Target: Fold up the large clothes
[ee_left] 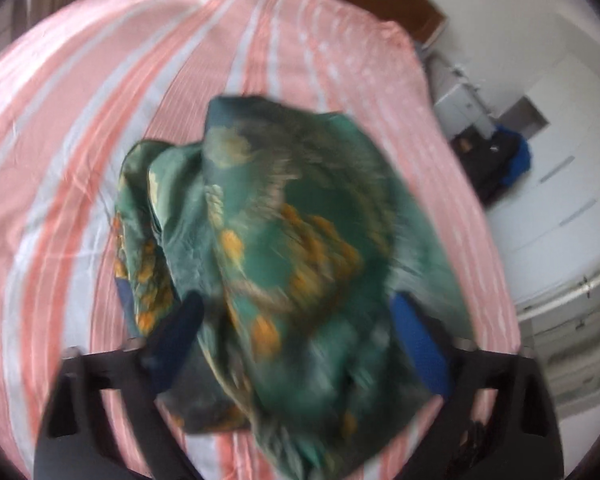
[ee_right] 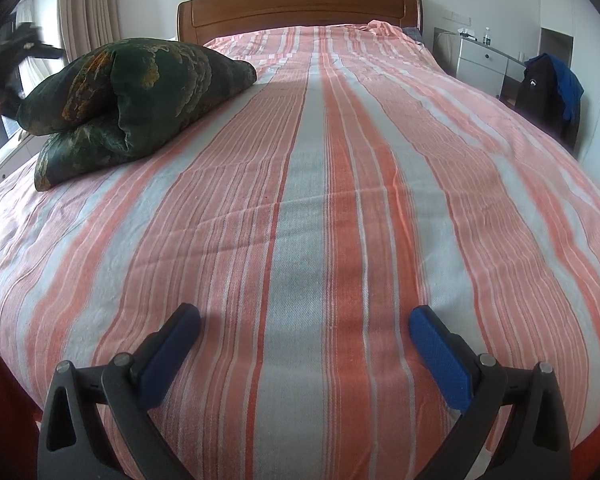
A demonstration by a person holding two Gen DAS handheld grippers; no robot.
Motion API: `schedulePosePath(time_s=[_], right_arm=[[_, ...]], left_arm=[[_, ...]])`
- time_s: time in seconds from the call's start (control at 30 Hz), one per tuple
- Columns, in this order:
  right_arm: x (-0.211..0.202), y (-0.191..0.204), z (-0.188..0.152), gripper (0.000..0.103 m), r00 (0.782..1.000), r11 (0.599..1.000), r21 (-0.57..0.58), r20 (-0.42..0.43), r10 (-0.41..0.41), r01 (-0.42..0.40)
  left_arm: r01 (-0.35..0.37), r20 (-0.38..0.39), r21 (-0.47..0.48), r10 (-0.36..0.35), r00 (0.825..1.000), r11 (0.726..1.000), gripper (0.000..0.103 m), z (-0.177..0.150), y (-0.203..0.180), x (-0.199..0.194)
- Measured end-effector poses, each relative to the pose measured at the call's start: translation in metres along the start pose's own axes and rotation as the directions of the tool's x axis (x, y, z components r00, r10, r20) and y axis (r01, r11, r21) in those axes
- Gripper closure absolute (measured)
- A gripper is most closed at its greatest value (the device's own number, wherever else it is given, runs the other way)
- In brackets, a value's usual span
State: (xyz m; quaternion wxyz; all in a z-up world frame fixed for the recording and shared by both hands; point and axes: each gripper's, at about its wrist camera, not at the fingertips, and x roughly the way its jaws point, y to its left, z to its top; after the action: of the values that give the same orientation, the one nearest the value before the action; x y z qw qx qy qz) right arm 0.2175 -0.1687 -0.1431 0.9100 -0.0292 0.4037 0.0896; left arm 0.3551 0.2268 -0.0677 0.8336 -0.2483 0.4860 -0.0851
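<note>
Green patterned garment (ee_left: 284, 240), bundled at the striped bed's (ee_right: 340, 200) left edge, sits gripped between the left tool's (ee_left: 296, 320) pads, long axis running toward the headboard, while the right tool (ee_right: 304, 328) hangs wide and empty, well apart.

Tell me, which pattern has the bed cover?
Pink-orange and pale grey stripes on the bed cover, running lengthwise; clearest in the right wrist view.

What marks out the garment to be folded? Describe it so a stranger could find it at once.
Start at the big bed with the wooden headboard and pink-and-grey striped cover. Near its left edge in the right wrist view lies a bundled garment. It is the only dark green thing there, shiny, with orange and cream patterning, and the left gripper has it between its fingers.
</note>
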Motion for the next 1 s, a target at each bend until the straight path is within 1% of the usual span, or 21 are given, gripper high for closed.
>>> schedulePosePath(time_s=[0.03,0.07,0.1,0.13,0.2,0.27,0.3,0.37,0.47,0.5,0.57,0.6,0.63,0.67,0.77,0.8,0.83,0.87,0.9,0.93,1.0], right_arm=[[0.0,0.0,0.001,0.0,1.0,1.0,-0.003,-0.003,0.003,-0.003],[0.0,-0.001,0.001,0.0,1.0,1.0,-0.006,-0.008,0.006,-0.006],[-0.001,-0.001,0.003,0.0,1.0,1.0,-0.008,-0.014,0.012,-0.012],[-0.002,-0.003,0.005,0.0,0.999,1.0,-0.007,-0.023,0.022,-0.022],[-0.006,-0.008,0.011,0.001,0.998,0.998,0.007,-0.033,0.058,-0.058],[-0.019,-0.014,0.021,0.001,0.995,0.994,0.03,0.01,0.1,-0.1],[-0.023,-0.014,0.025,0.001,0.995,0.995,0.03,0.023,0.098,-0.099],[-0.029,-0.012,0.035,0.001,0.995,0.996,0.014,0.046,0.088,-0.089],[-0.022,-0.001,0.056,0.001,0.991,0.992,0.001,0.04,0.125,-0.125],[-0.016,0.005,0.065,0.001,0.988,0.989,-0.004,0.027,0.149,-0.149],[-0.007,0.013,0.082,0.001,0.98,0.98,-0.005,0.006,0.2,-0.2],[-0.001,0.016,0.097,0.001,0.972,0.972,0.006,-0.004,0.237,-0.237],[0.003,0.018,0.108,0.001,0.964,0.964,0.019,-0.014,0.265,-0.265],[0.008,0.02,0.122,0.001,0.955,0.955,0.038,-0.024,0.296,-0.295],[0.027,0.023,0.168,0.0,0.917,0.914,0.111,-0.032,0.397,-0.391],[0.031,0.024,0.177,0.0,0.906,0.901,0.124,-0.035,0.422,-0.415],[0.039,0.027,0.189,0.0,0.886,0.881,0.142,-0.041,0.461,-0.452],[0.049,0.03,0.201,0.0,0.859,0.852,0.164,-0.047,0.51,-0.497],[0.063,0.035,0.217,0.0,0.812,0.803,0.201,-0.054,0.582,-0.562],[0.071,0.039,0.223,0.0,0.783,0.773,0.223,-0.06,0.619,-0.594],[0.102,0.046,0.242,0.0,0.702,0.693,0.285,-0.089,0.707,-0.662]], left_arm=[[0.004,-0.01,-0.029,-0.004,1.0,1.0,0.067,0.002,0.004,0.01],[-0.005,0.006,-0.03,0.005,1.0,1.0,0.073,0.001,0.005,0.011],[-0.007,0.03,-0.011,0.007,1.0,1.0,0.085,0.0,0.002,0.007],[-0.015,0.051,0.014,0.015,0.999,1.0,0.089,-0.002,-0.001,0.0],[-0.054,0.097,0.076,0.046,0.994,0.996,0.091,-0.008,-0.005,-0.022],[-0.111,0.124,0.114,0.097,0.987,0.987,0.091,-0.015,0.001,-0.038],[-0.152,0.131,0.116,0.136,0.982,0.982,0.091,-0.018,0.012,-0.042],[-0.203,0.112,0.072,0.195,0.974,0.976,0.091,-0.027,0.044,-0.035],[-0.211,0.078,0.036,0.208,0.975,0.977,0.089,-0.035,0.066,-0.012],[-0.209,0.083,0.035,0.206,0.975,0.977,0.085,-0.035,0.068,-0.008],[-0.18,0.092,0.003,0.179,0.98,0.984,0.064,-0.032,0.072,-0.008],[-0.175,0.094,-0.017,0.176,0.98,0.984,0.037,-0.031,0.076,-0.011],[-0.187,0.091,-0.036,0.189,0.978,0.982,0.006,-0.031,0.081,-0.015],[-0.208,0.091,-0.062,0.213,0.973,0.976,0.0,-0.031,0.088,-0.021],[-0.096,0.057,-0.093,0.101,0.993,0.991,0.0,-0.032,0.103,-0.019],[-0.075,0.043,-0.106,0.08,0.996,0.992,0.0,-0.029,0.106,-0.015],[-0.051,0.03,-0.118,0.055,0.998,0.992,0.0,-0.029,0.109,-0.011],[-0.018,0.016,-0.135,0.02,1.0,0.991,0.0,-0.029,0.115,-0.005],[0.008,0.007,-0.148,-0.007,1.0,0.989,0.0,-0.028,0.119,0.0],[0.039,-0.003,-0.165,-0.04,0.999,0.985,0.0,-0.028,0.124,0.005],[0.121,-0.035,-0.224,-0.132,0.991,0.967,0.0,-0.025,0.135,0.023]])
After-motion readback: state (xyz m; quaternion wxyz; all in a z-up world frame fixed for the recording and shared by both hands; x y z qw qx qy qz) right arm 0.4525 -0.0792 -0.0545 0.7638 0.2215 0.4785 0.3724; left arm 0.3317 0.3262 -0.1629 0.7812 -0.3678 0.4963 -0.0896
